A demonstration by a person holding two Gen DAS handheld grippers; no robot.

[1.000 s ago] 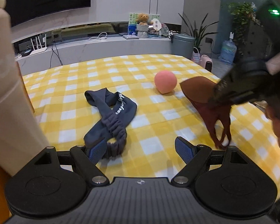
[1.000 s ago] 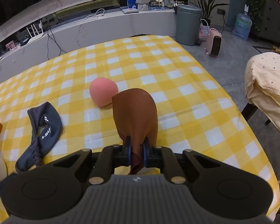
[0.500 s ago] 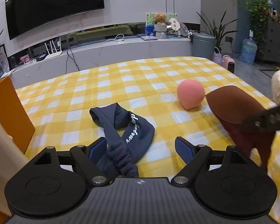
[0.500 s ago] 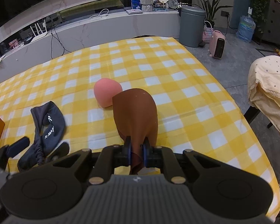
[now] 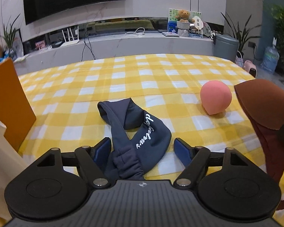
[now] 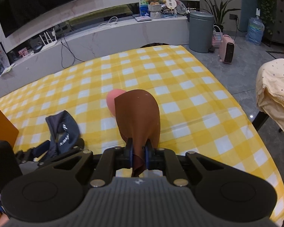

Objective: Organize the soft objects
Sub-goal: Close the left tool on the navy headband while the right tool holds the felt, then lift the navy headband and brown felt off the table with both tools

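While the left tool [image 5: 143,148] sits at the bottom of its frame, jaws apart but just been closing in, the navy headband [image 5: 140,138] lies between them on the checkered counter [image 5: 123,79]. Pink ball [image 5: 215,99] is center right. Right tool [image 6: 138,154] is clamped on the brown cloth [image 6: 138,115].

Navy headband [image 5: 140,132] crumpled on checked cloth; pink ball [image 5: 215,98] beside; brown glove [image 6: 139,117] held aloft.
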